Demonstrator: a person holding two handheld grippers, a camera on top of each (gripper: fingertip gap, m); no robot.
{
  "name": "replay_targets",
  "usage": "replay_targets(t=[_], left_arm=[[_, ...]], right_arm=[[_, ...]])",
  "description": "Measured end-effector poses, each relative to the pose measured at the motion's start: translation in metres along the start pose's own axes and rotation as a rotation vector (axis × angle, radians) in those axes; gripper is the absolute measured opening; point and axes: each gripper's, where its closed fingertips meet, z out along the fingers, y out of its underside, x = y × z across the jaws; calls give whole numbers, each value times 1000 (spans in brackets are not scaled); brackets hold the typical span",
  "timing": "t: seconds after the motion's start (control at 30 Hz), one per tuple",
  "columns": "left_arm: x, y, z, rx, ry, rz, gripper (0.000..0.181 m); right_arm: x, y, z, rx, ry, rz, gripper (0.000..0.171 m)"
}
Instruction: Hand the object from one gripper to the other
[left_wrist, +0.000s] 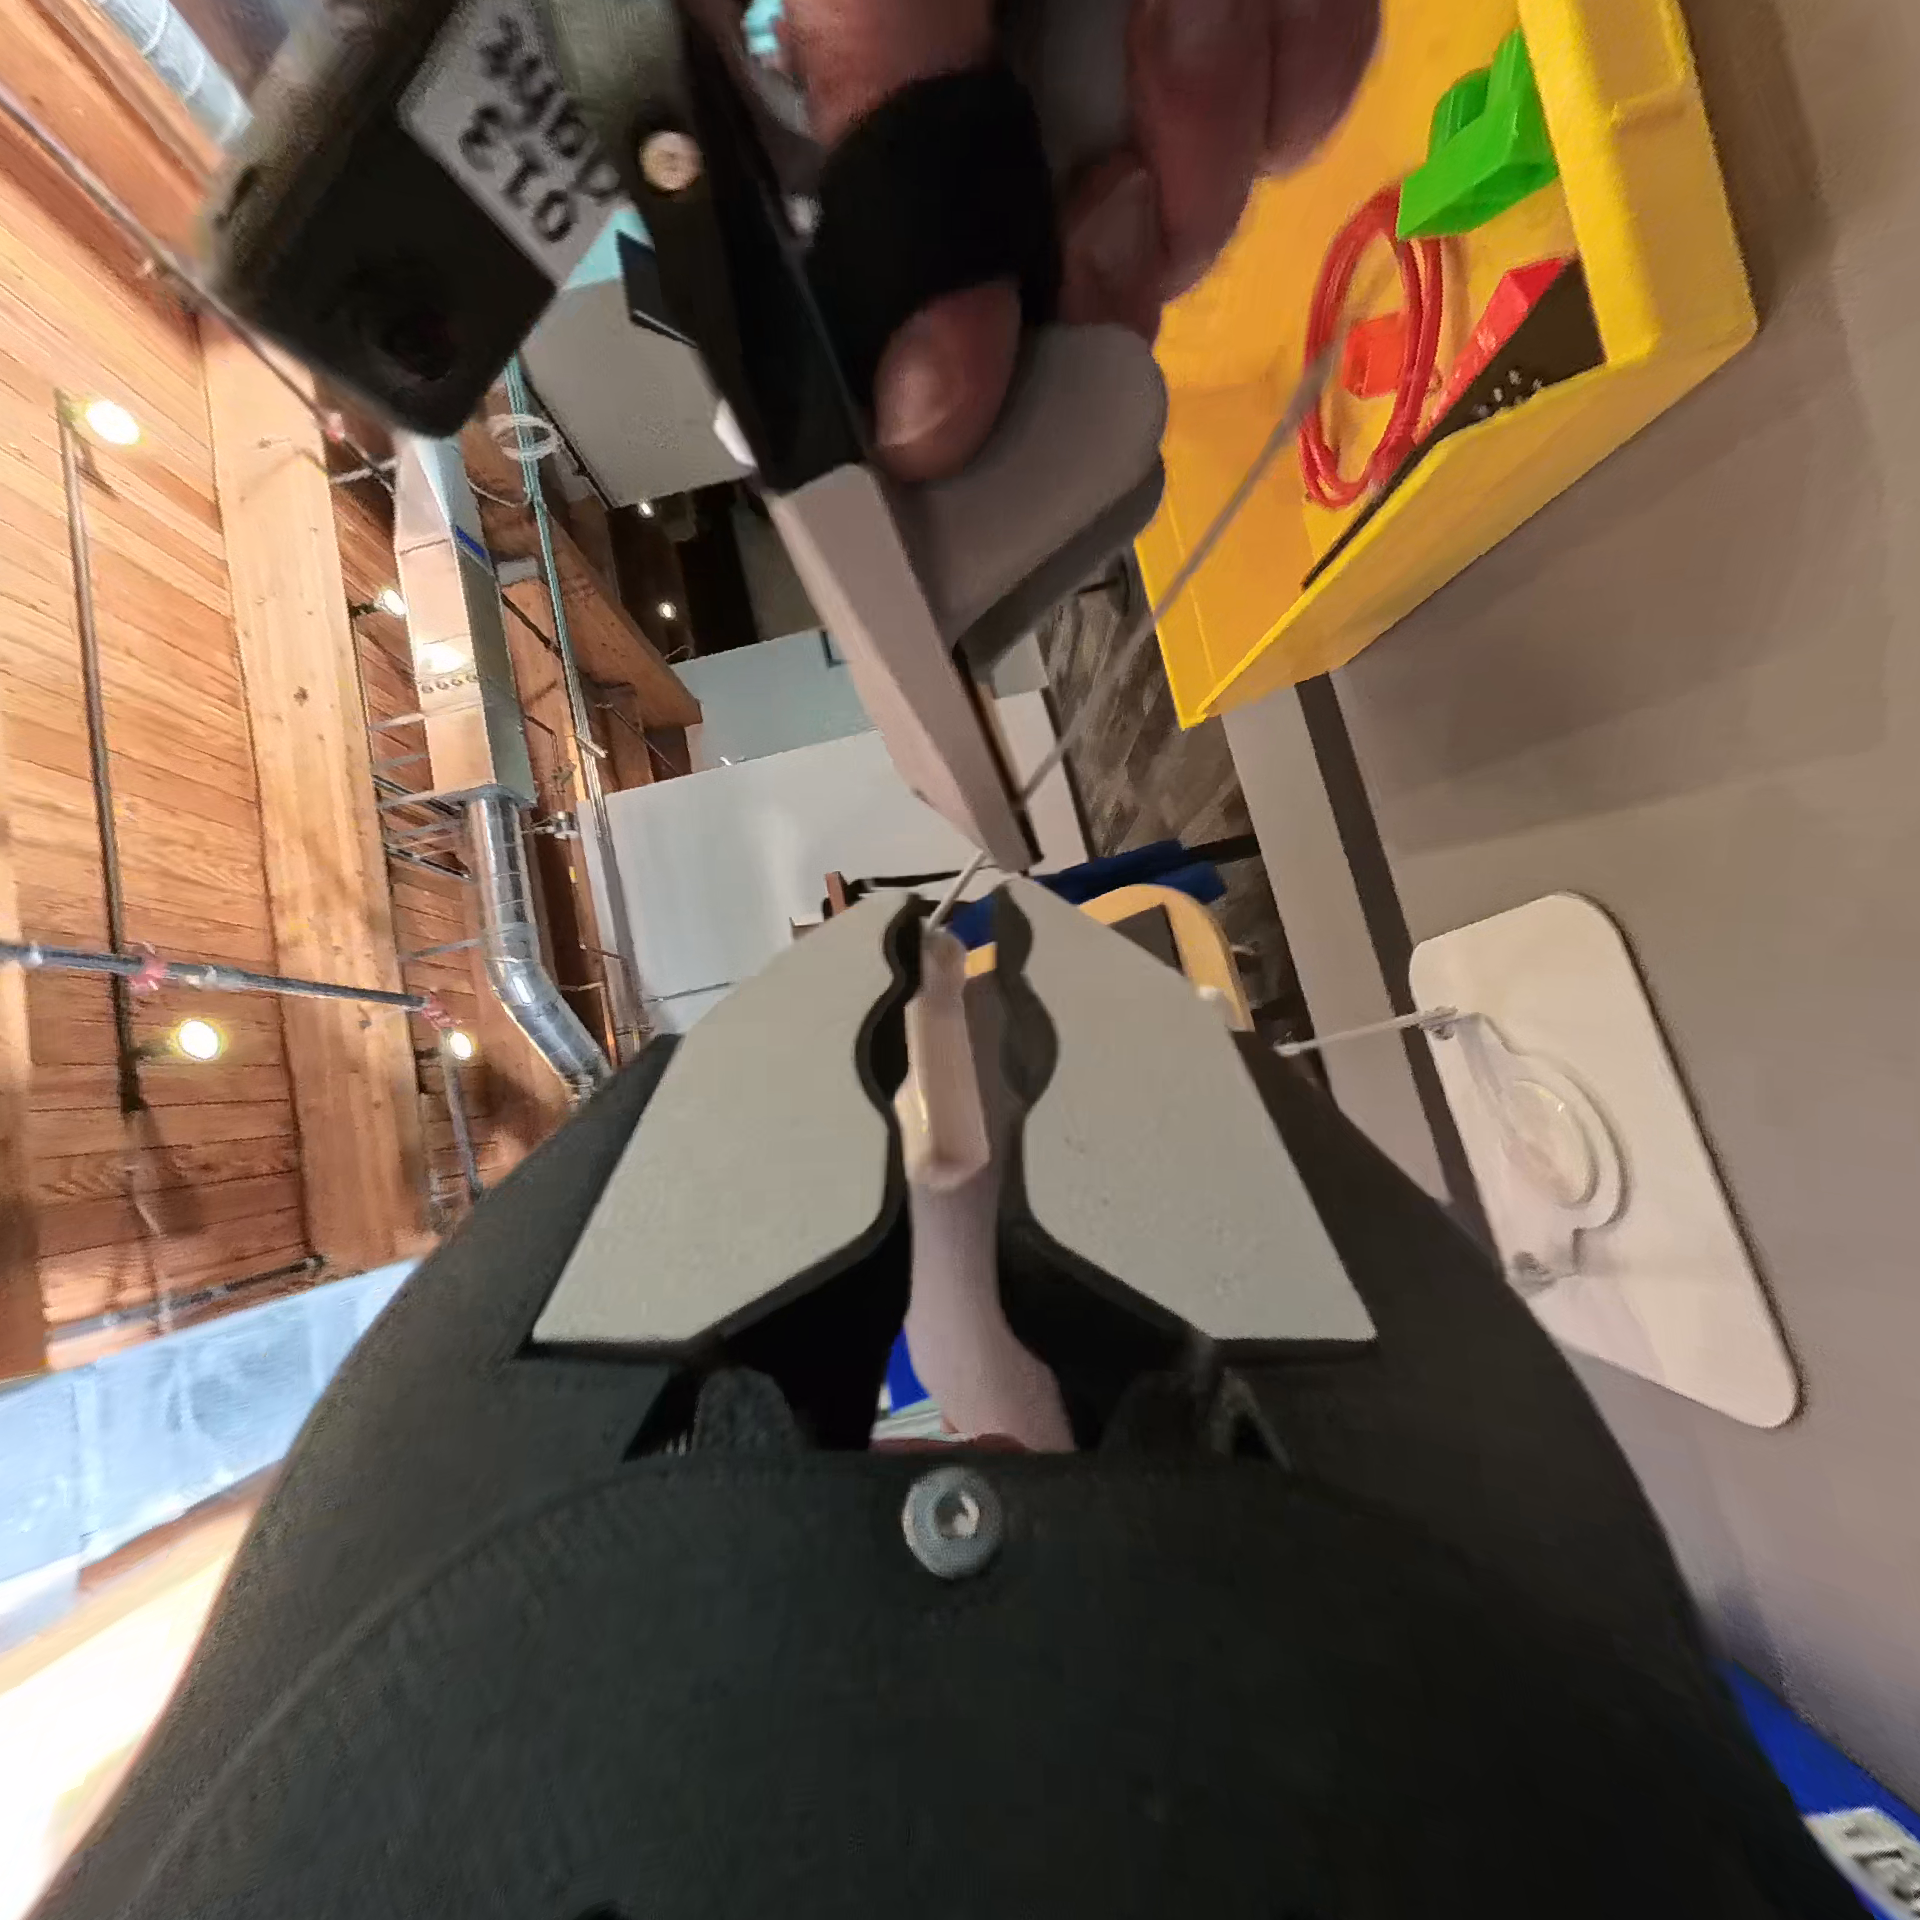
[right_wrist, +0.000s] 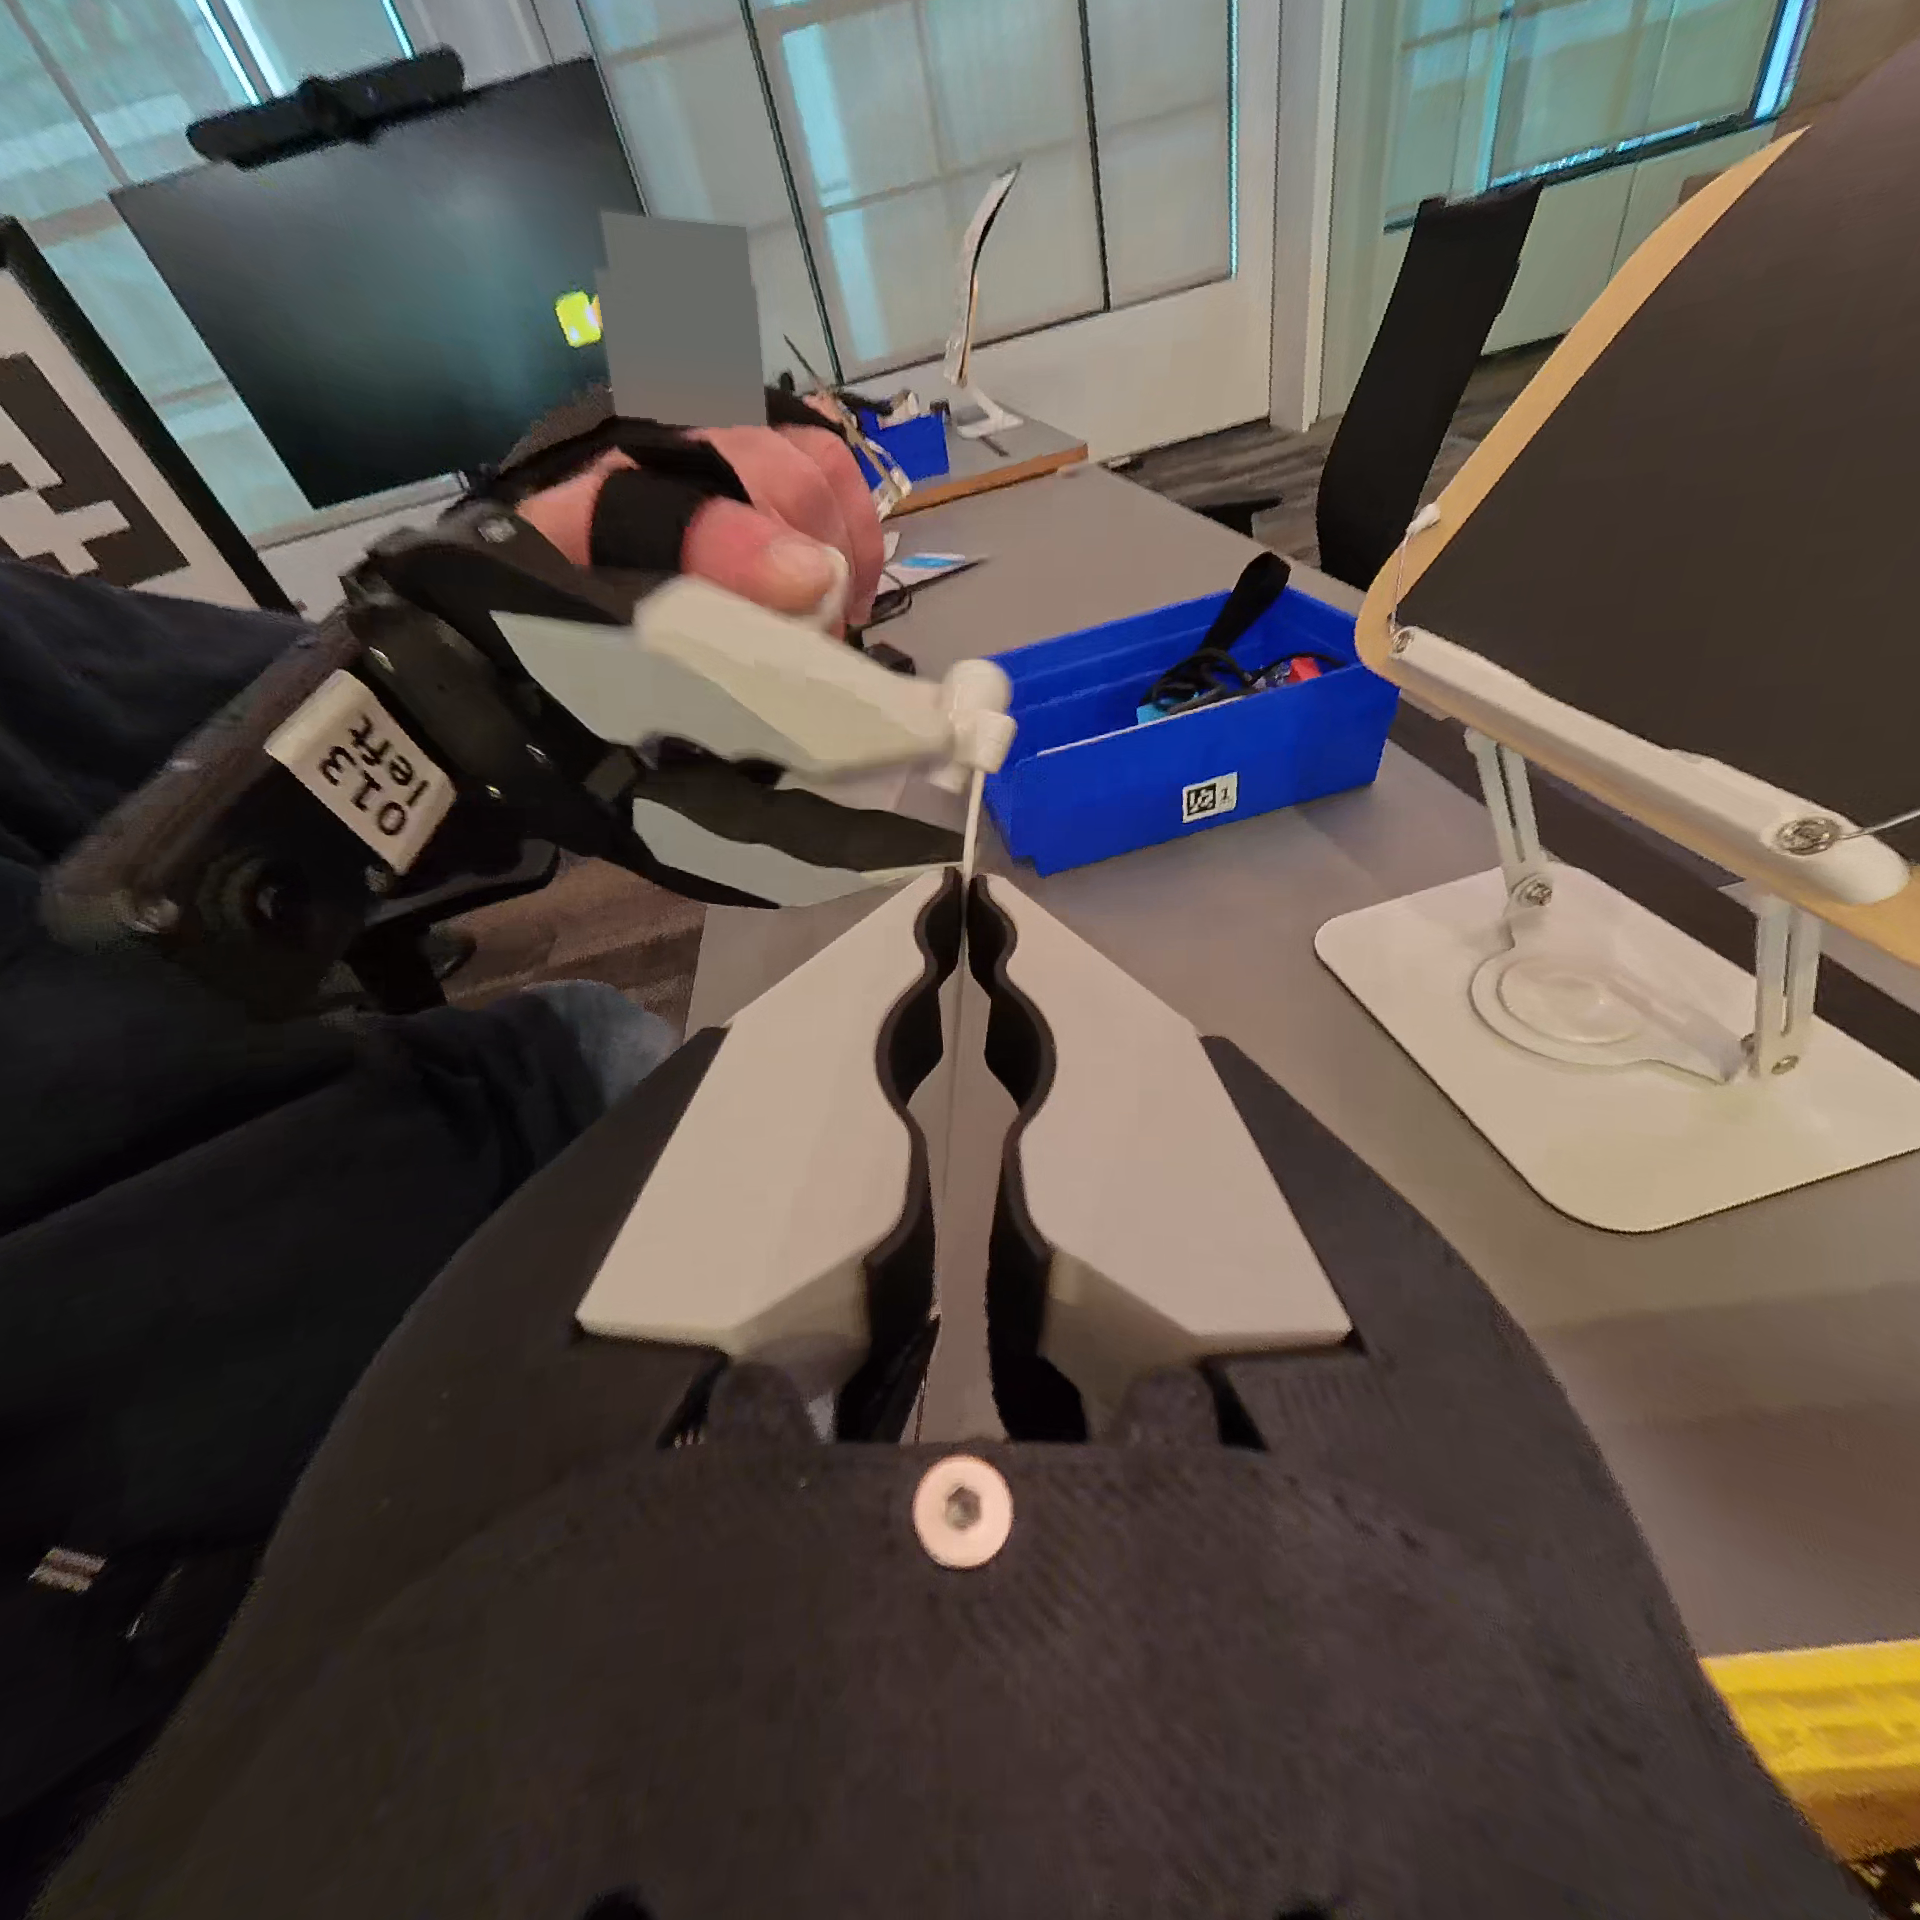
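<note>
Mid-handover, both ends are held. The left gripper (left_wrist: 961, 914) has its tongs narrow around the white handle of the thin-shaft tool (left_wrist: 940, 1049), handle lying along the slot, tip end toward 12 o'clock. The right gripper (right_wrist: 964, 894) has its tongs pressed nearly together on the tool's metal shaft (right_wrist: 966, 831), which runs straight down its slot from 12 to 6 o'clock. In the left wrist view the right gripper (left_wrist: 1013, 842) comes in from 12 o'clock and meets the left tips almost nose to nose. The tool is in the air over the grey table (right_wrist: 1299, 935), touching neither the blue bin (right_wrist: 1143, 790) at 1 o'clock nor the white stand base (right_wrist: 1662, 1143) at 3 o'clock. Judgement for the step: the shaft is thin and smooth, so the right pinch needs confirming before the left one opens; then open the left only slightly and back it off along the handle axis, no twisting, else the shaft pivots in the pads. Hard to make out: whether both left pads really touch the handle, since a dark gap shows on one side; the tool's working tip, buried deep in the right slot; the handle's rear, hidden in the left gripper body. Yellow bin (left_wrist: 1662, 260) at 1 o'clock holds a red wire coil (left_wrist: 1371, 343), the rest blurred
</note>
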Motion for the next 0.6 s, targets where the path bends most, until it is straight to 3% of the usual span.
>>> replay_targets(t=[0.07,0.1,0.33,0.4,0.5,0.6], left_arm=[[-10,2,-6,-11,-10,-91,34],[-16,-1,-13,-2,-21,-129,35],[-10,-30,-43,168,124,-722,17],[5,-33,-37,188,188,-917,15],[27,-34,-16,178,278,-1163,36],[26,-43,-5,296,330,-1391,34]], right_arm=[[2,-4,-3,45,8,-8,0],[2,-8,-4,74,2,-11,0],[-5,-26,-12,203,-1,-66,0],[-10,-29,-11,225,-4,-84,0],[-18,-31,-7,237,-6,-127,0],[-24,-32,-3,251,-2,-158,0]])
